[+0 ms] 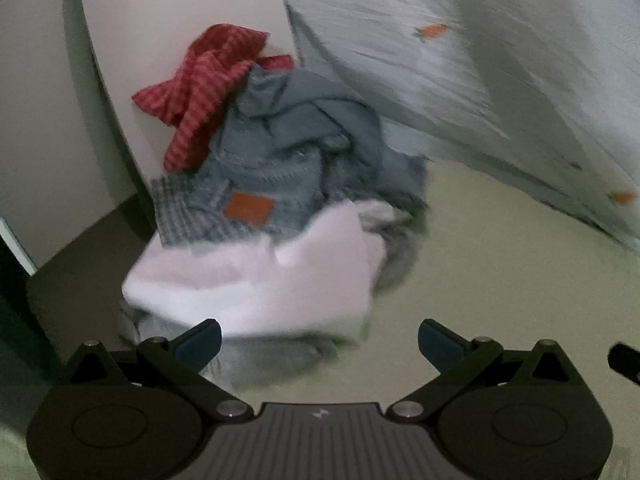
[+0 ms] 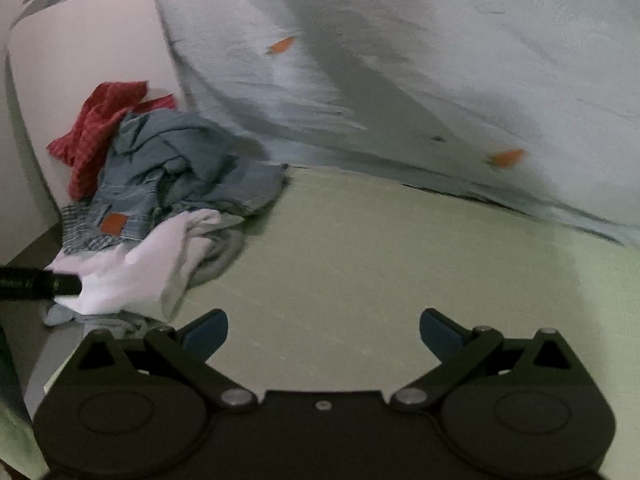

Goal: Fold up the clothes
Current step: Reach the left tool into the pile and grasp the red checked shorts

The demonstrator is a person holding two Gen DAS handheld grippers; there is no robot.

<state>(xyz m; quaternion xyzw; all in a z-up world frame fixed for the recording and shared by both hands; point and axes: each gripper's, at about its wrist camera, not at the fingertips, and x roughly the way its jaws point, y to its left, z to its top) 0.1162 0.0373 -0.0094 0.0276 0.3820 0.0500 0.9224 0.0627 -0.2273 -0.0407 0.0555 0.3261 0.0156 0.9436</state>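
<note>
Left hand-held gripper (image 1: 319, 342) is spread wide with nothing in it, pointed right at the laundry pile, closest to the white garment (image 1: 256, 280) on the near edge. Right hand-held gripper (image 2: 323, 332) is spread apart and empty too, hanging over the bare green bed sheet (image 2: 400, 260). My guess is that clear patch is the folding spot, so the right one waits there while the left fetches.

The pile sits bunched against the headboard (image 1: 168, 20): red striped shirt (image 1: 204, 88) on top at the back, jeans (image 1: 288, 152) with the brown patch in the middle, something checked underneath. A pale blanket (image 2: 440, 60) with little orange prints lies behind. Nothing looks folded yet, and both shots are blurry.
</note>
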